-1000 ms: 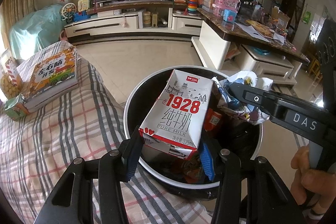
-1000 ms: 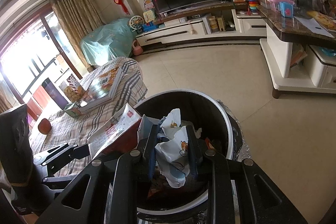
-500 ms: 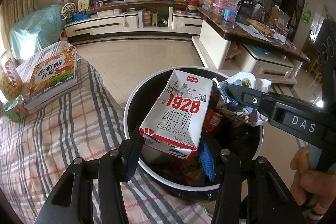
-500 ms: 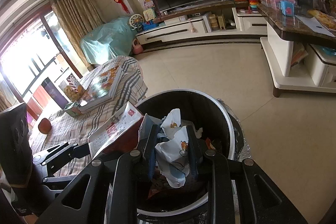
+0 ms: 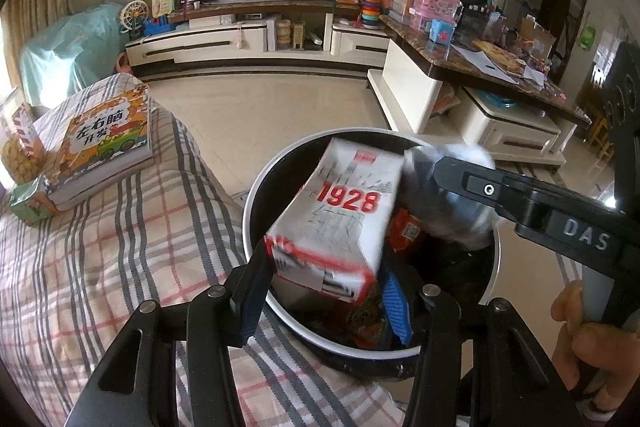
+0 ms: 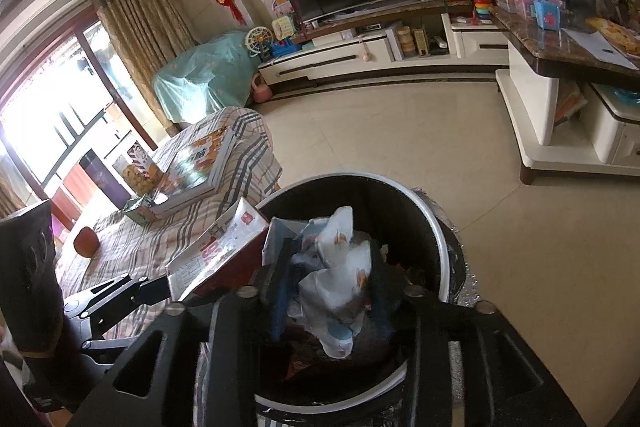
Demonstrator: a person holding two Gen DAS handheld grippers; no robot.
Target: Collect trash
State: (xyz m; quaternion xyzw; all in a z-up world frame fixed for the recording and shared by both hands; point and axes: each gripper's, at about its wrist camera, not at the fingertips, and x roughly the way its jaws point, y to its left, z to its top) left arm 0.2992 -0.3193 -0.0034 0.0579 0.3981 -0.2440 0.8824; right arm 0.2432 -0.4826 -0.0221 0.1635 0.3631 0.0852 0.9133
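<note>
A white and red milk carton (image 5: 344, 211) marked 1928 tilts over the black, white-rimmed trash bin (image 5: 256, 195), blurred with motion. It sits between the fingers of my left gripper (image 5: 324, 283), whose jaws are opening and no longer press on it. In the right wrist view a crumpled white wrapper (image 6: 340, 279) hangs blurred over the bin (image 6: 436, 227) between the fingers of my right gripper (image 6: 330, 283). Those jaws are opening too, with gaps beside the wrapper. The carton (image 6: 224, 247) shows there at the left, ahead of the left gripper (image 6: 120, 291).
A plaid-covered table (image 5: 120, 247) left of the bin carries a thick book (image 5: 100, 143), a snack bag (image 5: 20, 151) and a small green carton (image 5: 30, 199). A cluttered coffee table (image 5: 460, 67) stands to the right. A person's hand (image 5: 588, 347) holds the right gripper's handle.
Both pairs of jaws have spread. The milk carton has tipped and slipped lower toward the bin. The wrapper has come loose between the right fingers. Neither hand has moved.
</note>
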